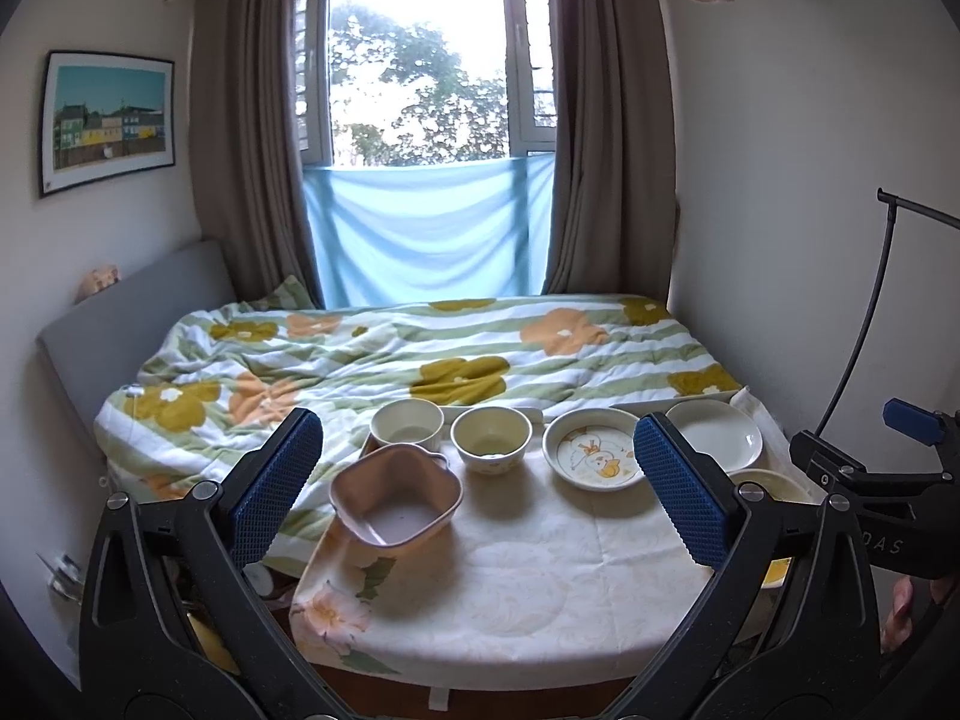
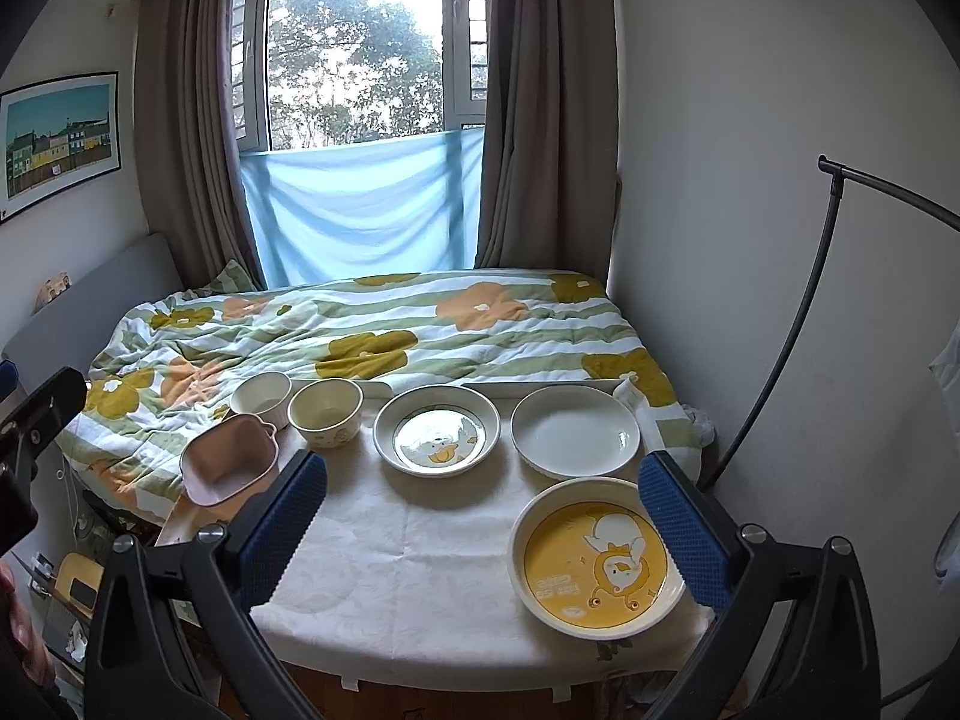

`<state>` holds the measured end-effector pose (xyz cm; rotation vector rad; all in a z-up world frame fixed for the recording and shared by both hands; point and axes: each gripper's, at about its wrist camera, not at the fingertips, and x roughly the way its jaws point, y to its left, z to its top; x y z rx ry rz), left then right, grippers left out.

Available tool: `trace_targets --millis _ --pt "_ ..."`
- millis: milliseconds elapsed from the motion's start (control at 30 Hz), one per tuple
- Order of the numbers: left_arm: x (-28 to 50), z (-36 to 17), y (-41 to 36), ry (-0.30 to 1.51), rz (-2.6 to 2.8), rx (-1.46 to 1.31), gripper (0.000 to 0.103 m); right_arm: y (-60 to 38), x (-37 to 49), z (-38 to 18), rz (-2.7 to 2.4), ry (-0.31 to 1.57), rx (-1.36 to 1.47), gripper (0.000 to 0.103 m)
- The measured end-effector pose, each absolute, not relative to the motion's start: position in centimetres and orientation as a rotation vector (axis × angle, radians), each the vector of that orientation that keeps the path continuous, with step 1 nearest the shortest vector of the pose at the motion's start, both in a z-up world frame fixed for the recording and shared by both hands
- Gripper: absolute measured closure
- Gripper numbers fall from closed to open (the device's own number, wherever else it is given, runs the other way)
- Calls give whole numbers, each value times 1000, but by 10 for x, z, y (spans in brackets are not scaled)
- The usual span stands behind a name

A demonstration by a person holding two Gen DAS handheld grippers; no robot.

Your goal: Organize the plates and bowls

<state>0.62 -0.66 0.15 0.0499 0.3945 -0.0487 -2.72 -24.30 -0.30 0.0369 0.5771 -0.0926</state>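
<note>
My left gripper [image 1: 480, 483] and right gripper [image 2: 483, 531] hang agape, holding nothing, above a small cloth-covered table [image 2: 420, 570] at a floral-quilted bed [image 2: 372, 330] below a curtained window [image 2: 354, 60]. Three bowls sit far left: pink square bowl [image 1: 396, 501], two cream round bowls [image 1: 491, 438]; duck-print plates [image 2: 437, 429] and a plain white plate [image 2: 575, 429] right.

White letters reading "DAS" are showing on the black body of the right claw [image 1: 912, 426]; the word's start is lying hidden.
</note>
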Motion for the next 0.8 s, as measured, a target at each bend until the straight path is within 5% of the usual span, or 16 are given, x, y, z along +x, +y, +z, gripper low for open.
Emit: trace_targets --millis 433,800 --pt "50 -12 -23 523 -197 96 0 -253 -28 -23 -155 643 63 0" --pt "122 -97 -125 788 -561 141 0 -352 -34 -98 -190 825 294 0"
